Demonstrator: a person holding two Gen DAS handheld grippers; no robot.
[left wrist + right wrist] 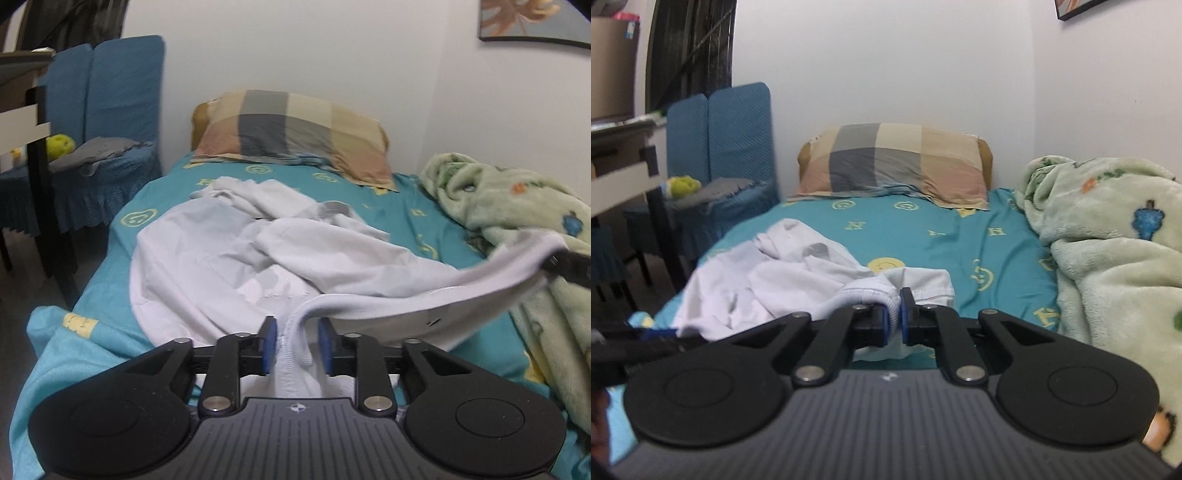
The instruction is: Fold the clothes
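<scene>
Left wrist view
Edges: the bed (369,195) drops off at its left side toward a dark floor; a blue chair (110,110) and a dark worktop leg (48,192) stand just beside that edge.
Far end: a checked pillow (291,133) lies against the white wall.
Right side: a green blanket (517,214) is heaped along the bed's right side.
Open room: bare teal sheet shows between garment and pillow, and in a strip at the near left.
Garment (207,258): white, crumpled, with folds piled at its middle; it covers most of the sheet's centre.
Left gripper (297,345): blue fingers (269,345) stand apart, with a ribbed hem of the garment between them; the hem touches the left pad, but whether it is clamped cannot be told.
Right gripper (565,267): at the right margin, holding a stretched edge of the garment raised over the blanket.

Right wrist view
Edges: the bed (960,236) ends at the left near the chair (738,129); the blanket (1108,240) rises along the right.
Open room: wide bare sheet between garment and pillow (894,162).
Garment (768,280): bunched at the left half of the bed, one hemmed corner drawn toward the camera.
Right gripper (894,317): fingers (907,314) clenched on a ribbed hem of the garment.
Left gripper (628,343): blurred at the left margin; its state cannot be told here.
</scene>
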